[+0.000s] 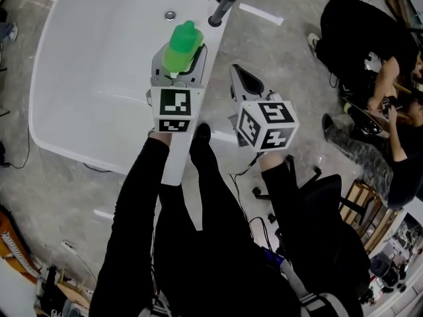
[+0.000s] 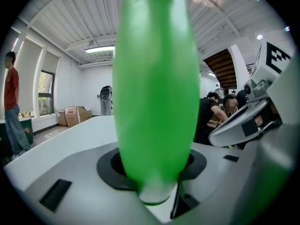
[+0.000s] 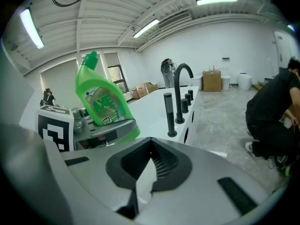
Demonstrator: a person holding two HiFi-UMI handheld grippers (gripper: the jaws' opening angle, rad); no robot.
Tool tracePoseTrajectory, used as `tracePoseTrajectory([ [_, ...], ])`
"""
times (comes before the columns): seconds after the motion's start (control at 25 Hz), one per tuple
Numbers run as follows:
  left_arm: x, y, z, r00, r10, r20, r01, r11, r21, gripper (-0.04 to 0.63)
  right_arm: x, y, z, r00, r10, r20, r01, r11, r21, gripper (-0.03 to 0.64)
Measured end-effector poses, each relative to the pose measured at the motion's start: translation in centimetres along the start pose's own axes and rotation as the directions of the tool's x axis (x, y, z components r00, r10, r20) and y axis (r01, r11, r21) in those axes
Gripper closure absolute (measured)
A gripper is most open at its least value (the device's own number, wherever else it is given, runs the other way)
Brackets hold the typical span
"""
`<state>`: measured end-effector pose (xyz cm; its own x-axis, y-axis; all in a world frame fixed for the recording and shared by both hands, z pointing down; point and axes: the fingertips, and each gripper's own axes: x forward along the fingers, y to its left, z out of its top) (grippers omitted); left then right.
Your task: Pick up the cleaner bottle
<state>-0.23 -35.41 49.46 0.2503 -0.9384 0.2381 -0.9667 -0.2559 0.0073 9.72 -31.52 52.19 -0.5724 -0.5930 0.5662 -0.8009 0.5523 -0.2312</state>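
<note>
Head view from above: the left tongs [image 1: 180, 63] are clamped on the green cleaner bottle [image 1: 184, 39], pads pressing its sides, cap pointing toward 12 o'clock. The bottle hangs in the air over the right rim of the white tub [image 1: 86, 78], with the black faucet [image 1: 223, 2] just beyond it at 1 o'clock. At 3 o'clock from the bottle sit the right tongs [image 1: 244, 79], pressed together with nothing between them. Right gripper view puts the bottle at 10 o'clock, tilted, label facing the camera. A person in black [image 1: 370, 45] crouches on the floor at 2 o'clock.
</note>
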Motion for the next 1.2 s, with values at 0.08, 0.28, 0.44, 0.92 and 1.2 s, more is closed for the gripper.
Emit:
tracePoseTrajectory([
  [0.08,-0.7,0.2,0.1,1.000,0.003,0.007,-0.003,1.000,-0.002,0.396,0.0,0.6,0.1,1.000,0.006,0.006,-0.006,1.000,-0.006,0.615],
  [0.28,-4.8,2.7,2.4,0.999,0.023,0.023,-0.023,1.000,-0.010,0.396,-1.4,5.2,1.9,1.000,0.021,0.012,-0.021,0.999,-0.026,0.615],
  [0.44,-7.7,4.1,3.6,0.999,0.035,0.032,-0.035,0.999,-0.004,0.396,-2.0,8.0,2.6,0.999,0.038,0.027,-0.037,0.998,-0.045,0.615],
  [0.92,-15.7,8.2,6.6,0.995,0.079,0.066,-0.078,0.997,-0.009,0.399,-3.5,15.9,4.3,0.992,0.099,0.076,-0.092,0.991,-0.097,0.615],
  [1.2,-19.8,10.1,7.4,0.992,0.098,0.075,-0.098,0.995,-0.005,0.399,-4.0,20.3,5.0,0.986,0.134,0.097,-0.120,0.984,-0.134,0.615],
])
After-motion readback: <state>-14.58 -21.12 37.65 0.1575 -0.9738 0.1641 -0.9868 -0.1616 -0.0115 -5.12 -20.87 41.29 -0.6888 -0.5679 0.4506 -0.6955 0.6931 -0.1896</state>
